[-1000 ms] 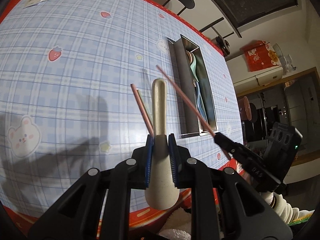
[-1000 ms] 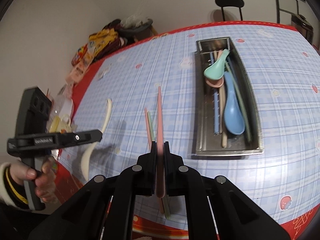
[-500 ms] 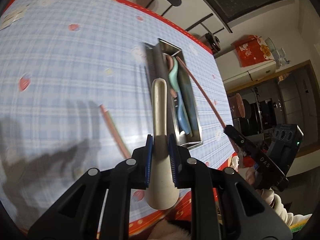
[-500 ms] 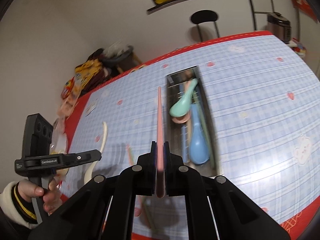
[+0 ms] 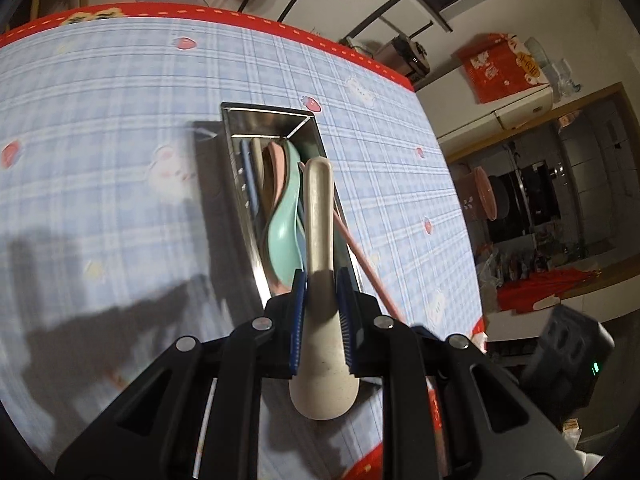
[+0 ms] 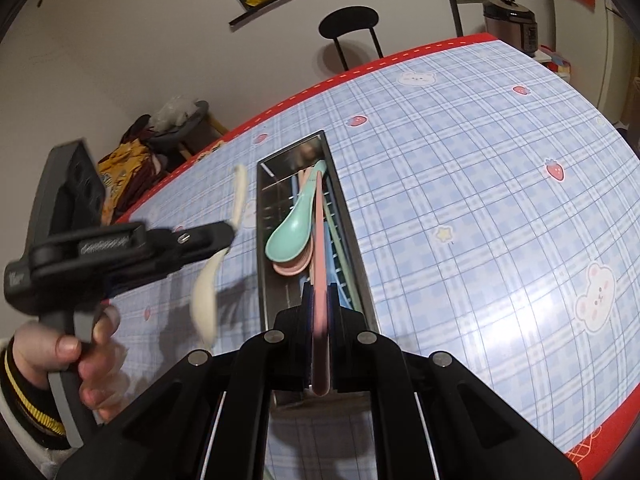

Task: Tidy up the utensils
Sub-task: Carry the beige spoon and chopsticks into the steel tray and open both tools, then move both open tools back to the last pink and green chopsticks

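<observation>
The left tongs [image 5: 320, 304] are clamped on a cream spoon [image 5: 318, 216], gripping it near the neck, with the bowl hanging back under the fingers and the handle pointing forward over the metal tray [image 5: 266, 118]. In the right wrist view the same spoon [image 6: 206, 300] shows blurred, raised to the left of the tray [image 6: 360, 280], in the left tongs [image 6: 224, 234].

The right tongs [image 6: 320, 300] are clamped on a pink chopstick [image 6: 320, 240] that runs forward along the length of the tray, above a mint spoon [image 6: 290, 230] and a pink spoon [image 6: 292, 270]. From the left wrist view that chopstick [image 5: 360, 258] slants across the tray's right wall.

The tray is long and narrow, lying lengthwise away from both cameras on the blue plaid surface [image 6: 480, 200]. Inside it the mint spoon [image 5: 286, 236] sits toward the middle; more utensils line the left wall, and their kind is hard to tell. To the right of the tray the surface runs wide and bare to its red border [image 6: 592, 444]; to the left, the nearest edge lies closer, with a cluttered pile [image 6: 132, 176] just past it. A black chair [image 6: 348, 20] stands beyond the far edge
</observation>
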Tool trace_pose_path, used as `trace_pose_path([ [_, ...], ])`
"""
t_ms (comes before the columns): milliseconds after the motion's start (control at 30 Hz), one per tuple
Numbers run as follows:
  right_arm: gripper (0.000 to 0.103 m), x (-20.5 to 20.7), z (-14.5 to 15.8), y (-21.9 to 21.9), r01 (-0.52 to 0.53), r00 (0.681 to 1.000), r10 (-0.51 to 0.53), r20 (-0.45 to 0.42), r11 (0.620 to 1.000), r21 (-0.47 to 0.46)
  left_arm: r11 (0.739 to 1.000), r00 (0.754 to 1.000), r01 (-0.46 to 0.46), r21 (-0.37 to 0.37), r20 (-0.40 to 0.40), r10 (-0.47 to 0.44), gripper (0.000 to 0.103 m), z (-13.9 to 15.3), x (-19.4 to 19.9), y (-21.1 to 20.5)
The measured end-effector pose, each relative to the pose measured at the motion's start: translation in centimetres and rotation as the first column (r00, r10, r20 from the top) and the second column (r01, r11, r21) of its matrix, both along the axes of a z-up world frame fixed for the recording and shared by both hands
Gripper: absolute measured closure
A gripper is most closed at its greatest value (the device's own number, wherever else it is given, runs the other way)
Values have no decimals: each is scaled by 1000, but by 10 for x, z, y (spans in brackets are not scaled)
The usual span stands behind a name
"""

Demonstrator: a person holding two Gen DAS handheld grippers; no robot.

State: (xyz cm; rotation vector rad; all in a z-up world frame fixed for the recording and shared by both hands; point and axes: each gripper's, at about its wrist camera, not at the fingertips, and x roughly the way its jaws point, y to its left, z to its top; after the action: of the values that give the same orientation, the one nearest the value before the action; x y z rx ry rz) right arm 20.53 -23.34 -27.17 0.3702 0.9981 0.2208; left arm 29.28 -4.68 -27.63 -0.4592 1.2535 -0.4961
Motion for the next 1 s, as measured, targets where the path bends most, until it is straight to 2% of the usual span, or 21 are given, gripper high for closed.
trace_pose_path([
  [167, 96, 13, -7, 4, 11, 1000, -12, -18, 999, -30, 1000, 999, 5, 31, -34, -4, 84, -17, 30, -14],
  [400, 96, 22, -18, 16, -13, 999, 9, -52, 997, -73, 999, 997, -12, 49, -70, 15, 84, -35, 51, -19],
  [667, 95, 30, -21, 22, -40, 997, 32, -68, 993, -113, 997, 998, -25, 75, -64, 30, 84, -38, 64, -24],
  [700, 94, 30, -20, 22, -41, 997, 33, -68, 992, -120, 997, 998, -25, 72, -58, 29, 81, -35, 63, -23],
  [733, 91, 29, -19, 22, -42, 997, 34, -68, 992, -123, 998, 998, -23, 66, -48, 26, 78, -31, 63, -22],
  [800, 68, 26, -16, 19, -43, 997, 36, -63, 992, -122, 998, 1000, -20, 62, -22, 21, 66, -20, 62, -18],
  [833, 63, 24, -14, 17, -39, 998, 32, -57, 991, -126, 998, 1000, -21, 64, -8, 21, 64, -14, 61, -15],
  [900, 49, 19, -9, 14, -27, 999, 22, -41, 990, -139, 997, 1000, -26, 72, 17, 25, 52, -2, 56, -8],
  [933, 45, 17, -7, 12, -25, 999, 20, -38, 989, -142, 997, 999, -29, 73, 33, 26, 49, 5, 53, -4],
  [1000, 28, 10, -2, 9, -21, 999, 17, -32, 989, -148, 996, 998, -31, 89, 61, 26, 33, 18, 45, 4],
])
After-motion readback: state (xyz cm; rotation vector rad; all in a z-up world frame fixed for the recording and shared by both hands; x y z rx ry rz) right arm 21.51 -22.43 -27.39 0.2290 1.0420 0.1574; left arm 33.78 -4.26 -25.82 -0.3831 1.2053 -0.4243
